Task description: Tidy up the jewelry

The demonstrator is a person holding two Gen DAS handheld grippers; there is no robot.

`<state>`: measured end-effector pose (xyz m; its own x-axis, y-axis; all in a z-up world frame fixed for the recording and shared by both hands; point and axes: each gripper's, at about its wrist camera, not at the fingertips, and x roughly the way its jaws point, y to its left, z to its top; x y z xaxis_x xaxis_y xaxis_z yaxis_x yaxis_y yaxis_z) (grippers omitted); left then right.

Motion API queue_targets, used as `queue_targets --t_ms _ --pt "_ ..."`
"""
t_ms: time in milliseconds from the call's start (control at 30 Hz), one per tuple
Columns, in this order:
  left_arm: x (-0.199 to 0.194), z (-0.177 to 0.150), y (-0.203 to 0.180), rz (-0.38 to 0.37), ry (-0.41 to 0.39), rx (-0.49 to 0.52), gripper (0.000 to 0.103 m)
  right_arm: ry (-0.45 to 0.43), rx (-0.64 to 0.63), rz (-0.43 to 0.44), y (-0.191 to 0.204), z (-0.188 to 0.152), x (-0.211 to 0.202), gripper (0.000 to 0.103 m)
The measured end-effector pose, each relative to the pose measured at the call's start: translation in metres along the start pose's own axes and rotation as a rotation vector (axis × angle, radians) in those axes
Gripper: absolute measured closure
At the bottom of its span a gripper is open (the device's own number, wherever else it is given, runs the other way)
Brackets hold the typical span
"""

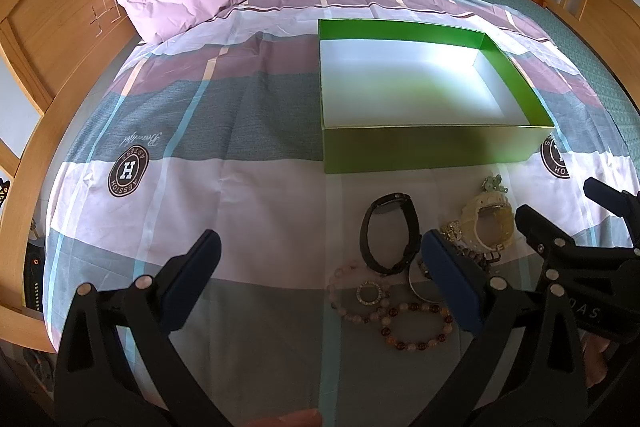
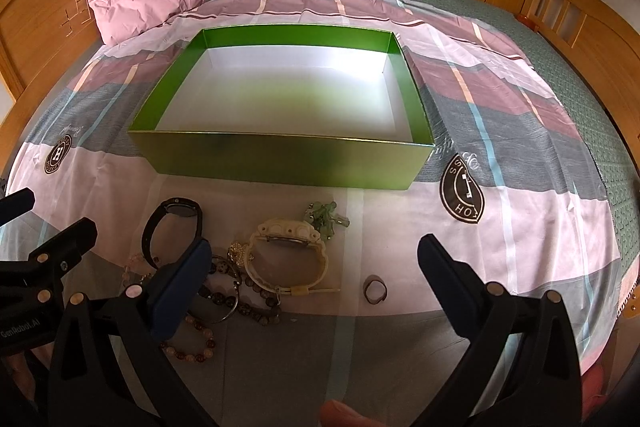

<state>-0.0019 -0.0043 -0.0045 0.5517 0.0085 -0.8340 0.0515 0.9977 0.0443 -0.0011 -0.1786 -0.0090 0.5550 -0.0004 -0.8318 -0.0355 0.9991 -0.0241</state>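
While nothing sits in the box yet, here's my read:
Jewelry: cream watch (image 2: pixel 286 255) in the pile on the bed, just short of the green box (image 2: pixel 280 163).
Bearing: left of centre from my right tool (image 2: pixel 314 267), strap loop running left-right.
Nearer: right tool, spread, empty.
Left tool (image 1: pixel 320 259): also spread, over the black watch (image 1: pixel 390 231).

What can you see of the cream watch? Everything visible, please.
The cream watch is a chunky digital-style piece, apparently resin or plastic, with a ridged bezel and dark face. Its strap is buckled into a loop, tail end sticking out to the right. It rests on the bedsheet in front of the green box, case tipped toward the box. Green beads touch its far side; a gold charm sits against its left.
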Motion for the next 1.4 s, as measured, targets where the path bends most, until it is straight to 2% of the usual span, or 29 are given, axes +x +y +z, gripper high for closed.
queue_targets --t_ms 1200,1267,1400 --pt "0.0036 -0.0030 -0.0015 0.004 0.003 -0.002 0.002 0.001 0.002 0.008 0.0004 0.0000 0.0002 0.001" --pt "0.0036 -0.0042 -0.0003 0.004 0.005 -0.009 0.002 -0.002 -0.001 -0.015 0.0008 0.0000 0.0004 0.001" --pt "0.0087 -0.0041 0.0066 0.053 0.018 -0.021 0.002 -0.025 -0.017 -0.153 -0.0017 0.0019 0.0020 0.001"
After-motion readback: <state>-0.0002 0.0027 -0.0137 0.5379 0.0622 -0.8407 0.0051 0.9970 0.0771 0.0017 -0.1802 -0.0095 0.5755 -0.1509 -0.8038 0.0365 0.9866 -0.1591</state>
